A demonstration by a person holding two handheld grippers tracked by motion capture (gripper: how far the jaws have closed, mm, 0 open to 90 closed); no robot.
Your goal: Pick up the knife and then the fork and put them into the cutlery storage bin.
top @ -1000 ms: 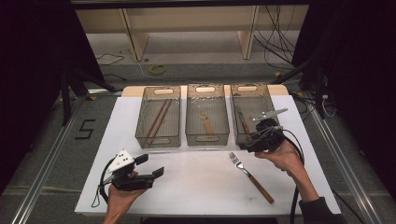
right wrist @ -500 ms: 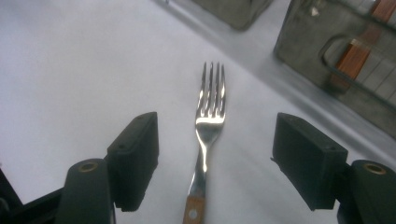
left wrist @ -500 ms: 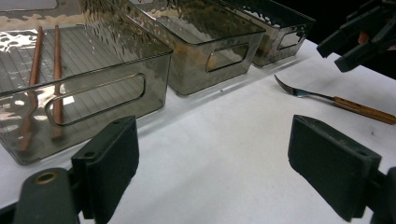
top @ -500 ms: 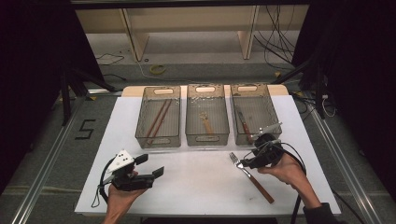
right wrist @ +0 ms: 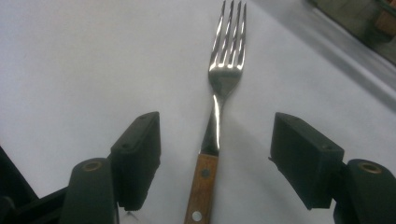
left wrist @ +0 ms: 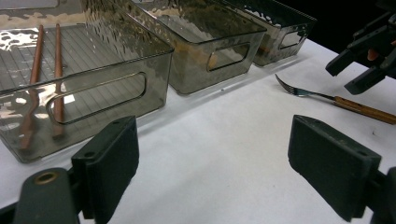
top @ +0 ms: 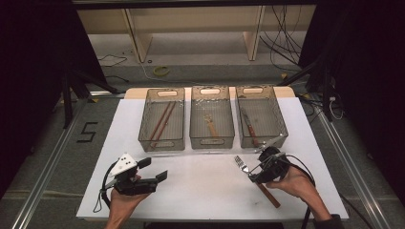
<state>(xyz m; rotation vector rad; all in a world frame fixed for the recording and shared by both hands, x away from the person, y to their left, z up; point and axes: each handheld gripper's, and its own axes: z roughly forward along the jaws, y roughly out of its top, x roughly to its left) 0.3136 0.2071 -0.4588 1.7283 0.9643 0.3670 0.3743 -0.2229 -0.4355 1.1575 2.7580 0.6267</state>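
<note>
A fork [top: 244, 165] with a wooden handle lies on the white table, tines pointing to the bins. My right gripper [top: 254, 173] is lowered over it, open, with the fork [right wrist: 218, 88] lying between the two jaws where steel meets wood; the pads [right wrist: 140, 149] stand apart from it. My left gripper [top: 153, 169] is held open near the front left, nothing between its pads [left wrist: 109, 161]. From the left gripper view the fork [left wrist: 322, 95] and the right gripper [left wrist: 366, 58] sit at the right.
Three smoky clear bins stand in a row at the back. The left bin [top: 144, 136] holds two chopsticks [top: 161, 121], the middle bin [top: 193, 133] a small wooden-handled utensil [top: 210, 125], the right bin [top: 282, 129] a knife [top: 248, 125]. White table edge [top: 210, 217] runs along the front.
My right gripper has come down and back from over the right bin to the fork on the table. The left gripper has stayed put.
</note>
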